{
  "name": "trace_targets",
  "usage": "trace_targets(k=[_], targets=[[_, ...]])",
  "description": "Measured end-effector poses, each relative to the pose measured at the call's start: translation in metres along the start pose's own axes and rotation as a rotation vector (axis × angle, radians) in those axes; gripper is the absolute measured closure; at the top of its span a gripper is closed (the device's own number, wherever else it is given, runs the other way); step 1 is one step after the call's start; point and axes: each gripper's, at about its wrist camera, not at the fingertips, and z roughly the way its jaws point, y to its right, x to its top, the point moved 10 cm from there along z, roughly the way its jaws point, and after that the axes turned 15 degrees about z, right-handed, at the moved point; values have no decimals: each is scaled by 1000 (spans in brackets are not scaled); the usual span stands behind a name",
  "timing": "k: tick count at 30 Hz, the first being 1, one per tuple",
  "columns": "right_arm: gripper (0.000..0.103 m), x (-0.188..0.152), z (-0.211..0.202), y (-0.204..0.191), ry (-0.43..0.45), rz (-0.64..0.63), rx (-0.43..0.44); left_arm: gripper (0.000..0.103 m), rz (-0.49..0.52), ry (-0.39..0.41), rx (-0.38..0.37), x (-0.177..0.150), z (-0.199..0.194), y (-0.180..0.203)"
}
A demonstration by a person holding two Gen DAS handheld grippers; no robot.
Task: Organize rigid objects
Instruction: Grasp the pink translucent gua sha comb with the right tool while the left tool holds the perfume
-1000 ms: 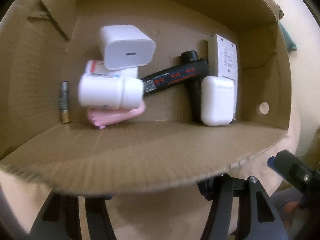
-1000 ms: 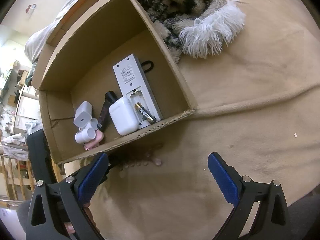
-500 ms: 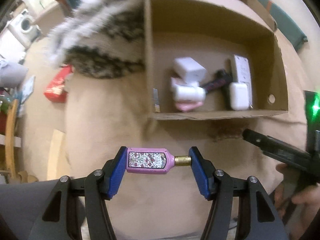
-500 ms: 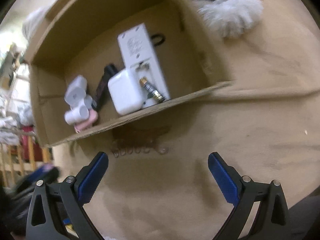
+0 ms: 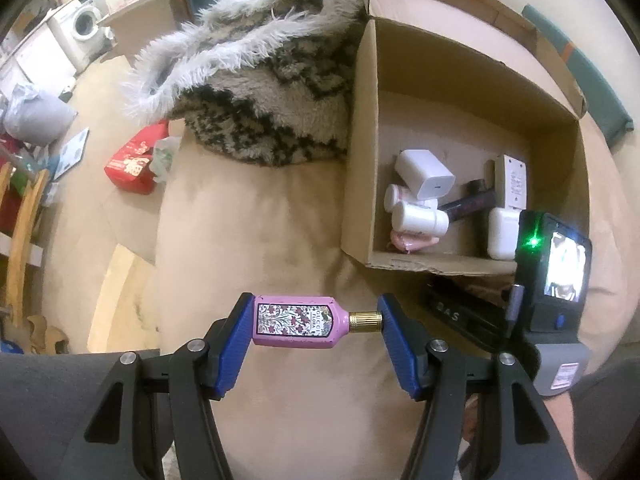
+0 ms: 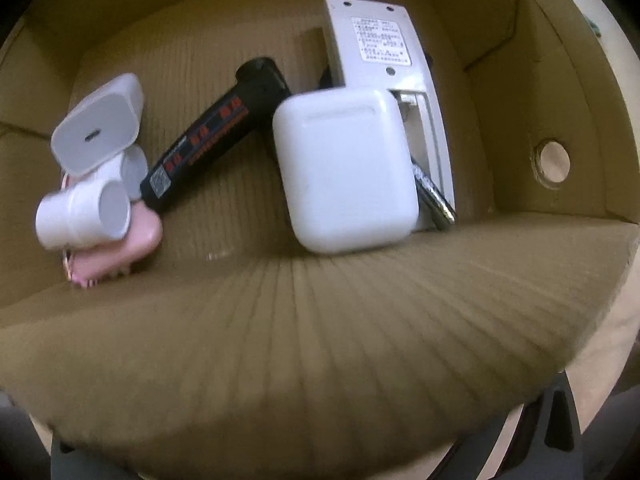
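While clamped end to end between blue pads, lies sideways in the left tool (image 5: 316, 322): pink perfume bottle (image 5: 298, 322), gold cap toward the right pad, above the tan blanket (image 5: 248, 240). Beyond and to the right, sits open on that blanket: cardboard box (image 5: 362, 152), beside a shaggy black-and-white throw (image 5: 260, 92). Inside, from left: white charger (image 6: 98, 124) atop white pill bottles (image 6: 82, 212) and a pink item (image 6: 124, 248), then black tube (image 6: 216, 136), white earbud case (image 6: 344, 168) leaning on a white remote (image 6: 384, 48). Cannot tell the right tool's state: fingertips hidden behind the box's near wall.
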Motion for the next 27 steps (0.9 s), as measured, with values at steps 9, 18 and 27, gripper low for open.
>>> trace_targets(k=[9, 18, 27], targets=[[4, 0, -5, 2, -22, -110, 72, 44, -18, -2, -12, 0, 1, 1], [5, -19, -24, 15, -103, -174, 131, 44, -10, -4, 15, 1, 4, 1], [5, -27, -63, 36, -82, -149, 211, 44, 17, -12, 41, -2, 9, 1]])
